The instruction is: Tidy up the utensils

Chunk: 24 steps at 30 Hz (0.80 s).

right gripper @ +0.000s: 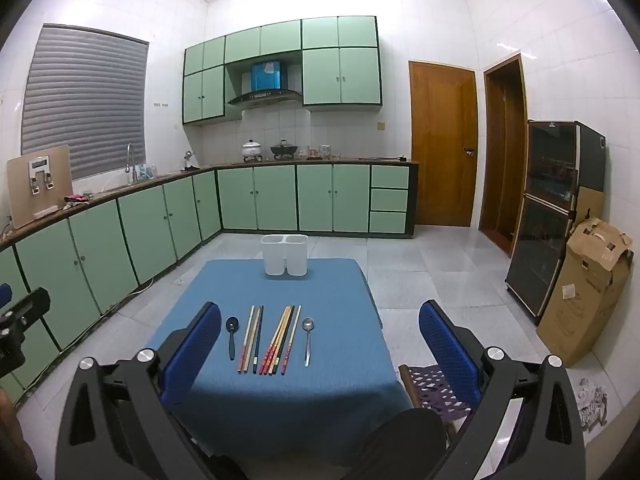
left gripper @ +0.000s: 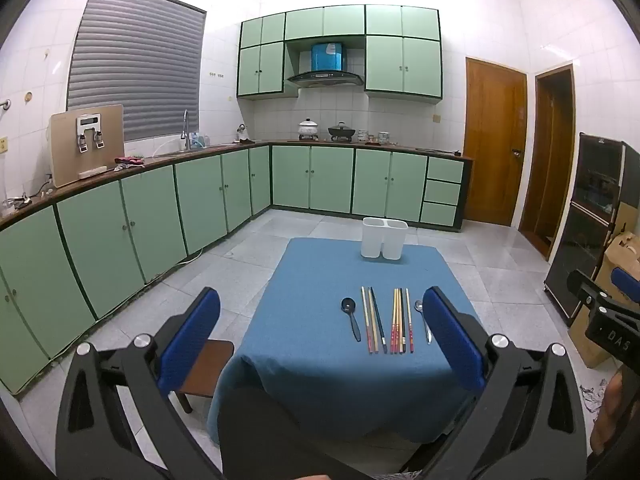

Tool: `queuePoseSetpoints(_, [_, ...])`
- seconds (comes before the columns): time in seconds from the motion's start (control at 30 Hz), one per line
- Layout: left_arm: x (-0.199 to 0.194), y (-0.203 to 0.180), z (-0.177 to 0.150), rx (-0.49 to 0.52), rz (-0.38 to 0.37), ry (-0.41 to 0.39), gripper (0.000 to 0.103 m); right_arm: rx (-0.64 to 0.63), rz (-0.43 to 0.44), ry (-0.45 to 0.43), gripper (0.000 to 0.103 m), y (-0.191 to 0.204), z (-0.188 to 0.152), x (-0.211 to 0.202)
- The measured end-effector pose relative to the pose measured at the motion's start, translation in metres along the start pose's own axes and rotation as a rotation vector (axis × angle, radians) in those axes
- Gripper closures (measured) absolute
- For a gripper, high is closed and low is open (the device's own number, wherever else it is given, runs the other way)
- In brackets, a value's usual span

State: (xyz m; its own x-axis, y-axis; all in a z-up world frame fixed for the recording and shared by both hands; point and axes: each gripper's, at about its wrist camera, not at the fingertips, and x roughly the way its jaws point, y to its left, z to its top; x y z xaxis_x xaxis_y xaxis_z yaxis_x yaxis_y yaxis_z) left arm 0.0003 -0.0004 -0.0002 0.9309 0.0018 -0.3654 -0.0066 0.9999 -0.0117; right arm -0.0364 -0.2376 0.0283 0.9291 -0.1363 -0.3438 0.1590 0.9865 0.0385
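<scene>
A row of utensils lies on a table with a blue cloth (left gripper: 312, 280) (right gripper: 332, 280): a black spoon (left gripper: 351, 317) (right gripper: 231, 335), several chopsticks (left gripper: 386, 319) (right gripper: 270, 338) and a metal spoon (left gripper: 423, 319) (right gripper: 307, 338). A white two-compartment holder (left gripper: 384, 238) (right gripper: 285, 254) stands upright at the far edge. My left gripper (left gripper: 320, 336) is open, held back from the near edge, nothing between its blue pads. My right gripper (right gripper: 320, 340) is likewise open and empty, short of the utensils. The right gripper's body (left gripper: 608, 312) shows at the left wrist view's right edge.
A wooden stool (left gripper: 206, 368) stands left of the table, a patterned chair seat (right gripper: 434, 386) at its right. Green cabinets (left gripper: 160, 208) line the left and far walls. A dark cabinet (right gripper: 552, 216) and a cardboard box (right gripper: 588, 288) stand at the right.
</scene>
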Motion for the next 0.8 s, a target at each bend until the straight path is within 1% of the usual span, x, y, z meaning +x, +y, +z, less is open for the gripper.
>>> queuePoseSetpoints(0.27, [-0.0009,0.0022,-0.0001,-0.007,0.0,0.001,0.005,0.006,-0.001,0.005,0.006,-0.0042,0.0003,0.0031])
queuePoseSetpoints(0.3, [-0.0009,0.0027,0.0001,-0.008,-0.001,0.002,0.005,0.0,-0.001,0.001,0.006,0.001,0.0,-0.0007])
queuePoseSetpoints(0.8, [-0.0034,0.0002,0.0029,-0.009,0.001,0.004,0.005,-0.001,-0.002,0.0,0.006,0.0,0.0001,-0.0004])
